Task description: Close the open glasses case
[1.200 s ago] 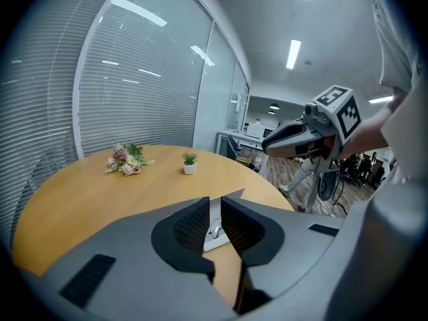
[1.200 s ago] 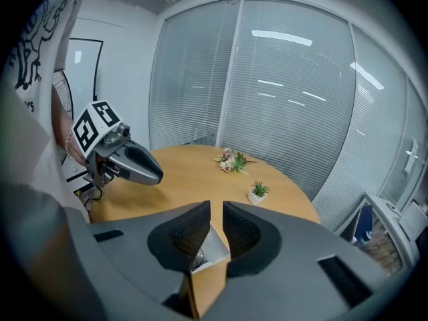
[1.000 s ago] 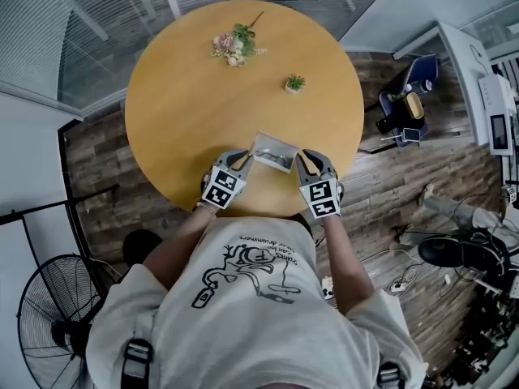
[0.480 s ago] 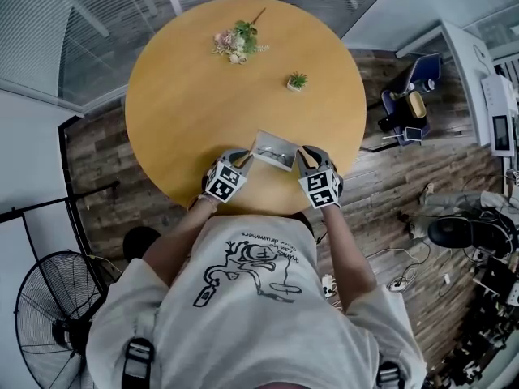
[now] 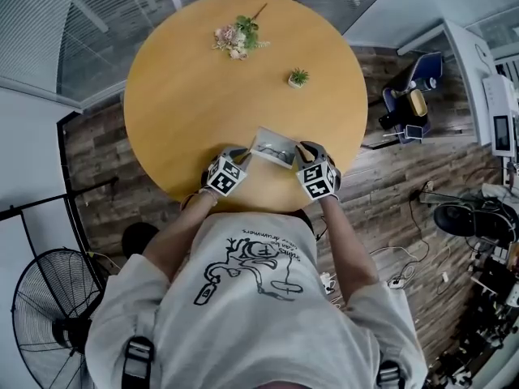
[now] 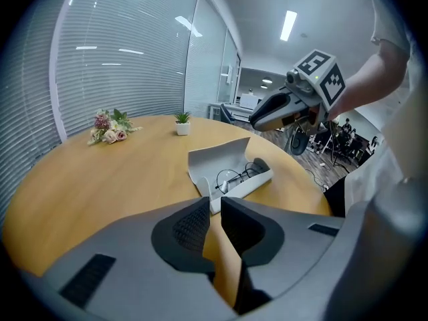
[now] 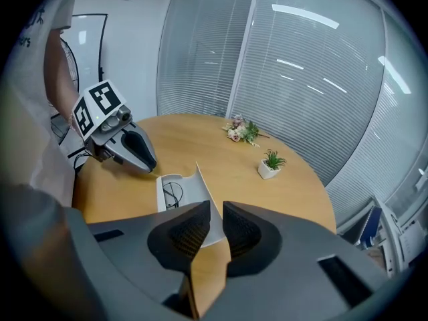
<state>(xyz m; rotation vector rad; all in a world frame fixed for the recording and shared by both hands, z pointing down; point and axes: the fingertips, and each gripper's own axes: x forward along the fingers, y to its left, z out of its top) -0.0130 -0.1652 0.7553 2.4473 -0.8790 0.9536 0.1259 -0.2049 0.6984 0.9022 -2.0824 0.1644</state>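
— None of the closing looks done to me. The case (image 5: 273, 148) lies open on the table (image 5: 186, 71), with the lid (image 6: 215, 154) standing up and the glasses (image 6: 235, 176) in the tray.

— Agreed. Where does it sit for the claws?

— Between them. It's just ahead of the left claw (image 6: 215, 209) and a little to its right. For the right claw (image 7: 215, 212) it's just ahead and slightly left, with its near corner running in behind the jaw tips.

— And the jaws?

— Both pairs are narrow, with only a slit of table showing through and nothing held. I can't tell whether either claw touches the case.

— So what's left?

— All of it, I'd judge. The lid has to come down onto the tray, probably with one claw steadying the case while the other pushes.

— What does each view add?

— The head view gives only the layout, a claw at each end of the case. The glasses are too small to make out there. The left gripper view shows the glasses and the inside of the lid, with the right claw hanging above the case's far end. The right gripper view shows the lid nearly edge-on, and the left claw low just beyond the case.
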